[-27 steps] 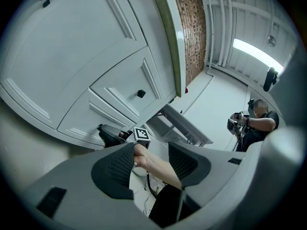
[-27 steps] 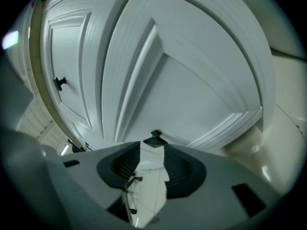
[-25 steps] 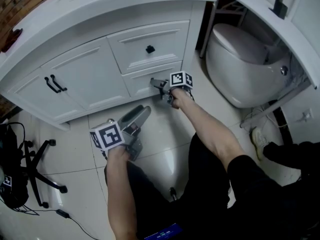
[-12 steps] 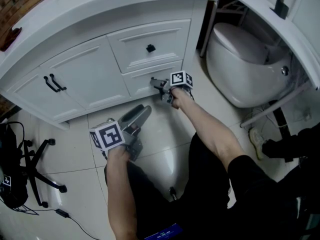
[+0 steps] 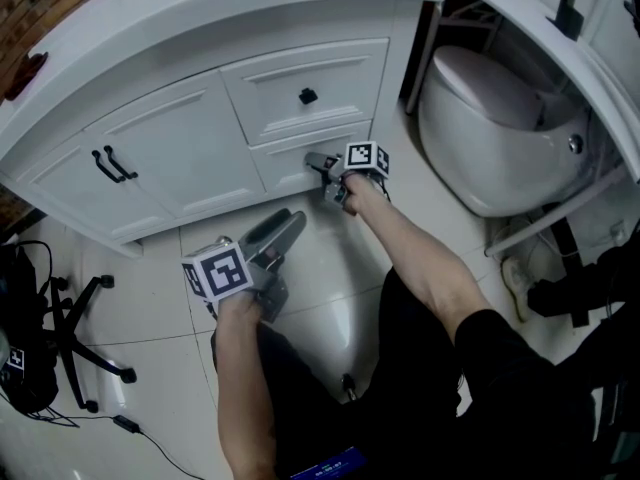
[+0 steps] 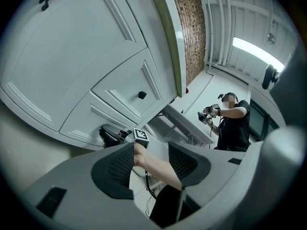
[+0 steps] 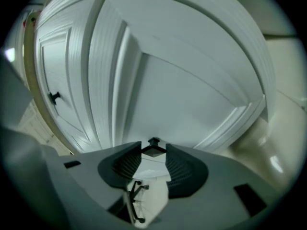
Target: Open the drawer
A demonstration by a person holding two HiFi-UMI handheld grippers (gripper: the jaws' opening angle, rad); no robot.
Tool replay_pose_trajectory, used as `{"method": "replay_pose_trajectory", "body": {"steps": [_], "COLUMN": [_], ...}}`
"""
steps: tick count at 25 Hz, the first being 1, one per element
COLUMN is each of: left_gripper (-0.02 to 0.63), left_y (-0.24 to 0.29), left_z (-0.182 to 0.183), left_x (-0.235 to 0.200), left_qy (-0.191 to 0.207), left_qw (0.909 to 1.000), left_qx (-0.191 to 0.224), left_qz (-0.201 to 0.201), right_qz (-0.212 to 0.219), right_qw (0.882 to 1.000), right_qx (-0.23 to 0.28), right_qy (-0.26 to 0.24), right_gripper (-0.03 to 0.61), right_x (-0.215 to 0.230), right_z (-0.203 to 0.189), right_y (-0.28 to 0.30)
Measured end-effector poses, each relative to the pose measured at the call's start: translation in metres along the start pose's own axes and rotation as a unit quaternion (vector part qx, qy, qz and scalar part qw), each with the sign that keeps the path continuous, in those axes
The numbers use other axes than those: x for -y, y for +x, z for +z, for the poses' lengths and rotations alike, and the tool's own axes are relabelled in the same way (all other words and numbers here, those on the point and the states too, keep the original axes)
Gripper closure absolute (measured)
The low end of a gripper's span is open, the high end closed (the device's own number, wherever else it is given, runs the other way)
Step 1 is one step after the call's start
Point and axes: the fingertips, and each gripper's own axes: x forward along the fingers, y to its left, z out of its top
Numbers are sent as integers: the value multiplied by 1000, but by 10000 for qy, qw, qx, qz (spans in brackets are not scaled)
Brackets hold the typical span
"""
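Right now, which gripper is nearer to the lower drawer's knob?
Right. The right gripper is at the knob, jaws just closing on it; the left gripper hangs apart above the floor, open.

No legible text, brand, number or sign appears in any view. The square markers [image 5: 216, 271] on the left gripper [image 5: 288, 220] and right gripper [image 5: 316, 160] show coded black-and-white patterns only.
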Motion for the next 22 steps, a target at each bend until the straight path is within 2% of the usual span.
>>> {"method": "replay_pose_trajectory", "body": {"steps": [5, 8, 9, 10, 12, 14, 15, 19, 22], "left_gripper": [393, 393, 393, 393, 393, 393, 393, 393, 393], "left_y": [2, 4, 5, 5, 5, 4, 4, 4, 5], "left_z": [-2, -3, -3, -2, 0, -2, -3, -2, -2], "left_x": [0, 0, 2, 4, 7, 3, 1, 1, 4], "left_qy": [-18, -20, 4, 57, 113, 43, 0, 52, 57], "left_qw": [10000, 10000, 10000, 9999, 9999, 10000, 10000, 10000, 9999], "left_qx": [-26, -42, -52, -65, -71, -59, -55, -65, -73], "left_qz": [-12, -16, -26, -52, -73, -23, 3, -7, -39], "right_qz": [-473, -691, -682, -595, -210, 65, 86, 130, 174], "right_qw": [9911, 9830, 9839, 9885, 9993, 9978, 9962, 9950, 9968], "right_qx": [-315, -406, -380, -301, 0, 244, 289, 312, 266], "right_qy": [-1200, -1652, -1607, -1359, -310, 616, 816, 945, 731], "right_gripper": [410, 411, 410, 409, 365, 367, 366, 365, 422], "right_x": [-4, -5, -5, -5, -3, 5, 9, 12, 6], "right_z": [-4, -6, -6, -4, 1, 6, 7, 8, 7], "right_y": [1, 2, 2, 1, -1, -4, -6, -8, -7]}}
